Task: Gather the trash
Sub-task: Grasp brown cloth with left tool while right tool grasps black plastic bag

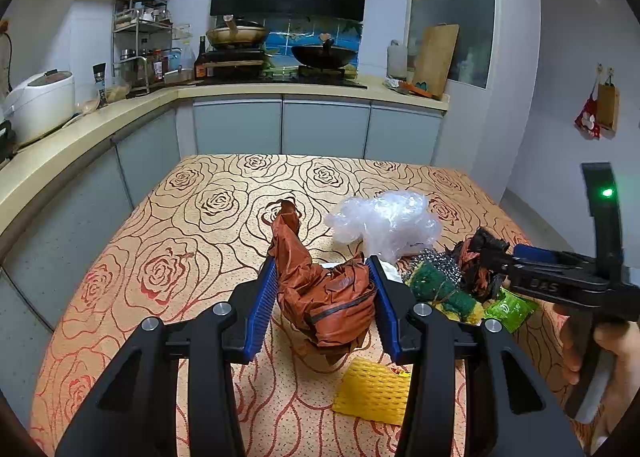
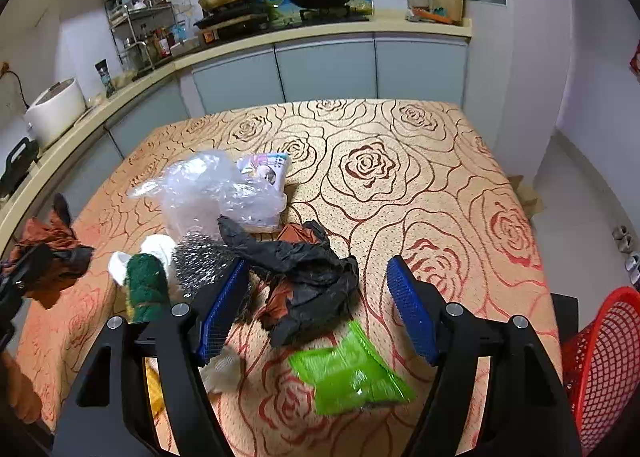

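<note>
Left wrist view shows the left gripper (image 1: pixel 326 289) clamped on a crumpled orange-brown bag (image 1: pixel 324 293), both blue pads pressed into its sides and the bag apparently raised clear of the rose-patterned table (image 1: pixel 168 225). Judgement: the step in hand is carrying this first piece off to a bin.

Right wrist view shows the right gripper (image 2: pixel 316 297) with its jaws spread wide, straddling a black plastic bag (image 2: pixel 312 277) that lies on the table but not pinching it. A red mesh basket (image 2: pixel 600 369) stands beyond the table's right edge, the likely receptacle. The next move calls for closing on the black bag, or for taking the held bag across to the basket.

Remaining trash sits beside the black bag: a green wrapper (image 2: pixel 348 373) in front of it, a steel scourer (image 2: pixel 200 261) and green sponge (image 2: pixel 146 289) to its left, clear plastic film (image 2: pixel 216 193) behind it. A yellow foam net (image 1: pixel 372 391) lies nearer the camera in the left wrist view.

Obstruction: the scourer touches the right gripper's left finger and may be caught in the closing.
</note>
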The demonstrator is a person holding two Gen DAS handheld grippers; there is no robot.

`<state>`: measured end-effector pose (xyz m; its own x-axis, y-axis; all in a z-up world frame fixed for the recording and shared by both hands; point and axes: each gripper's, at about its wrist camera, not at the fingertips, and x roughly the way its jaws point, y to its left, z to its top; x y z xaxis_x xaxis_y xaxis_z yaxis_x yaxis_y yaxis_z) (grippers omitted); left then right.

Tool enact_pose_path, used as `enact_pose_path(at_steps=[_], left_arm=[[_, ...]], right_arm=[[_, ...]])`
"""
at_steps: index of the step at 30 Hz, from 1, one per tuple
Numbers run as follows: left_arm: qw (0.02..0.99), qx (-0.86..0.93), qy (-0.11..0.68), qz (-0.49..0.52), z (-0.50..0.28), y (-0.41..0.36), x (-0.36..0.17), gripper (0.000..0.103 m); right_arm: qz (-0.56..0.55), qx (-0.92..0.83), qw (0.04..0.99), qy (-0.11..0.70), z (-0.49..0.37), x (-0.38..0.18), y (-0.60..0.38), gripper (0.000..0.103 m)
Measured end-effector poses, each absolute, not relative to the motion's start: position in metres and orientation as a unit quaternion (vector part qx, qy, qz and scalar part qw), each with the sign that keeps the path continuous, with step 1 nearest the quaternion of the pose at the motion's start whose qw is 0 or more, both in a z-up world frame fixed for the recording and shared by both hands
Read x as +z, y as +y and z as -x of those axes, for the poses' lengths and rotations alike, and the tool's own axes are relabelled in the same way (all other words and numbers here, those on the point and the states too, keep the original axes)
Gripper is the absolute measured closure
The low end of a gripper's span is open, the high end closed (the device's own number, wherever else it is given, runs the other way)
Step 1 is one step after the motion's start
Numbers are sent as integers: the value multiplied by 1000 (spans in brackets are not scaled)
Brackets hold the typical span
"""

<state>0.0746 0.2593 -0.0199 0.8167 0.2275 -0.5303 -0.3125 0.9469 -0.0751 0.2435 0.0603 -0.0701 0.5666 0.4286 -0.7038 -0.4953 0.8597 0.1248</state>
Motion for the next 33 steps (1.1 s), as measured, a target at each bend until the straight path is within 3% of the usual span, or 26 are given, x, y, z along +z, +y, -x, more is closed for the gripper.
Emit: enact_pose_path(at_steps=[8,11,16,33], left_arm=[[949,147,268,81,-74,263,-21,60],[948,149,270,81,-75,260,-22,60],[948,152,268,76,-74,260,-20,60],[957,153,238,64,-63,244,1,60]], right_arm=[[43,264,875,403,-256,-86,67,34],[48,272,869,410,-258,-90,69,52],[58,272,875,396,-250,-86,69,57],[43,265,915,301,-201,-19,34,57]])
